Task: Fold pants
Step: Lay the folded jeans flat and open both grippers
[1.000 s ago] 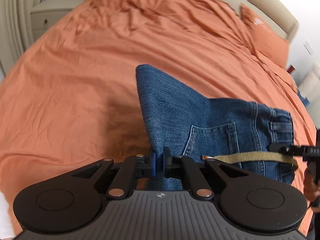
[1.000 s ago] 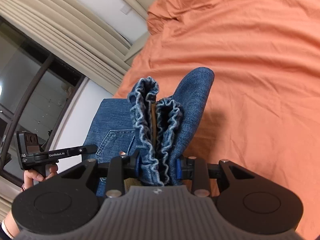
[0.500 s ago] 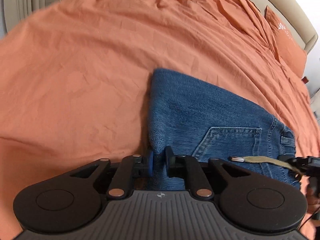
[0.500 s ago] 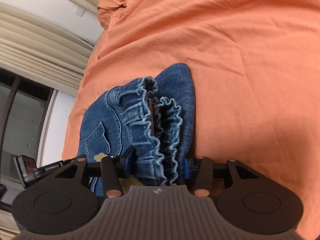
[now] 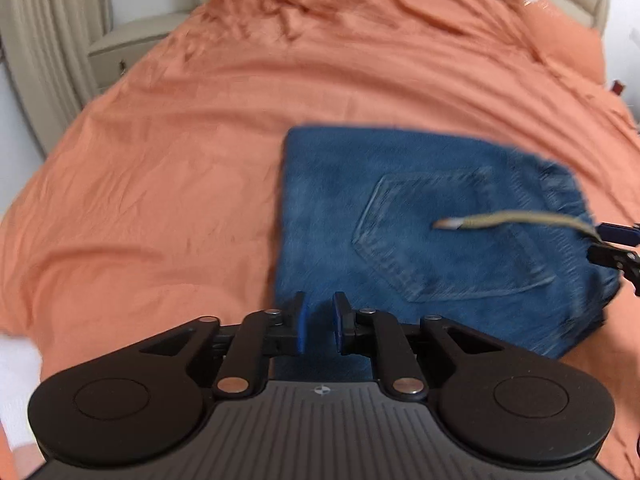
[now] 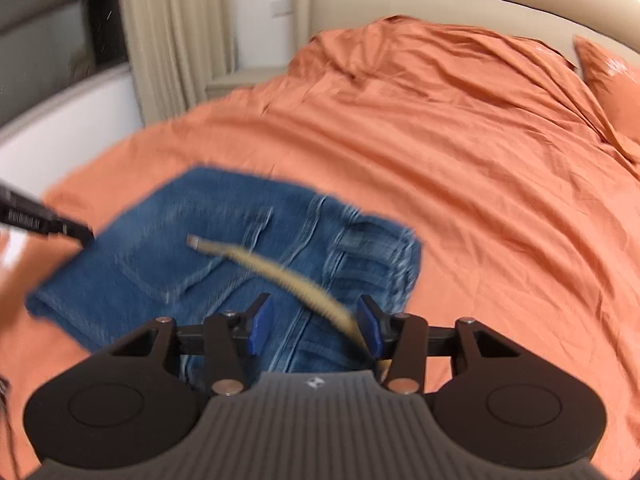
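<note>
On the orange bed (image 5: 168, 168) the folded jeans (image 5: 420, 216) lie flat, both tools, left (image 5: 318, 328) and right (image 6: 312, 330), released and, through blur, seemingly empty, so smoothing or stopping comes next.

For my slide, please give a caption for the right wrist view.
Open right hand-held gripper above folded blue denim jeans on an orange bedsheet.
</note>
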`<state>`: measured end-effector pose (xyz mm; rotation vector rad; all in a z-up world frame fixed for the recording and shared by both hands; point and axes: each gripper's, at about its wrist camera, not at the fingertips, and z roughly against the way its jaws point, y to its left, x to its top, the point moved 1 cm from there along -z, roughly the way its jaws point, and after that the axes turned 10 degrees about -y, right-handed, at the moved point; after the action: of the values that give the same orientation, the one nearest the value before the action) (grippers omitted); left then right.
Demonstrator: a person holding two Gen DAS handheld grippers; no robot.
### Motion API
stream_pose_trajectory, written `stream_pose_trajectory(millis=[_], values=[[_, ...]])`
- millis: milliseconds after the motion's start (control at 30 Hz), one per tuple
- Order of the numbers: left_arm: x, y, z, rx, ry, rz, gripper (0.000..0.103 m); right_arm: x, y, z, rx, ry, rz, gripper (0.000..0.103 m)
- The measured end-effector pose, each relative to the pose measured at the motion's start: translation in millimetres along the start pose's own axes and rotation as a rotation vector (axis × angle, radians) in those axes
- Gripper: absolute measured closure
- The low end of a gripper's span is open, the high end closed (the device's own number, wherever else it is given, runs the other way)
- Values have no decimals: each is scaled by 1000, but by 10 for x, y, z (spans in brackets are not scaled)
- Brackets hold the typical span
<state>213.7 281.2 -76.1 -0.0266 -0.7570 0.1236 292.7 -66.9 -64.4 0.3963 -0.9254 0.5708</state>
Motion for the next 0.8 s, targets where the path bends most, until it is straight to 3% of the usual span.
stream_pose_trajectory(millis=[167, 367, 500, 633, 667, 733, 800], values=[[-163, 73, -192, 22, 32, -6, 90, -277, -2, -180, -29, 41, 22, 58], [-71, -27, -24, 67, 11, -41, 90, -222, -40, -214, -41, 81, -5, 55], [64, -211, 381, 59, -75, -70, 89, -54, 25, 6, -52, 47, 4, 53], [227, -472, 916, 36, -177, -83, 89, 182, 128, 465, -59, -47, 5, 39], [259, -546, 1055, 31, -202, -85, 87, 239, 162, 596, -63, -73, 11, 39], [309, -715, 1343, 14, -257, -86, 82, 348, 242, 869, -85, -121, 29, 29], [328, -901, 1653, -6, -318, -93, 77, 418, 319, 1141, -109, -176, 46, 28]])
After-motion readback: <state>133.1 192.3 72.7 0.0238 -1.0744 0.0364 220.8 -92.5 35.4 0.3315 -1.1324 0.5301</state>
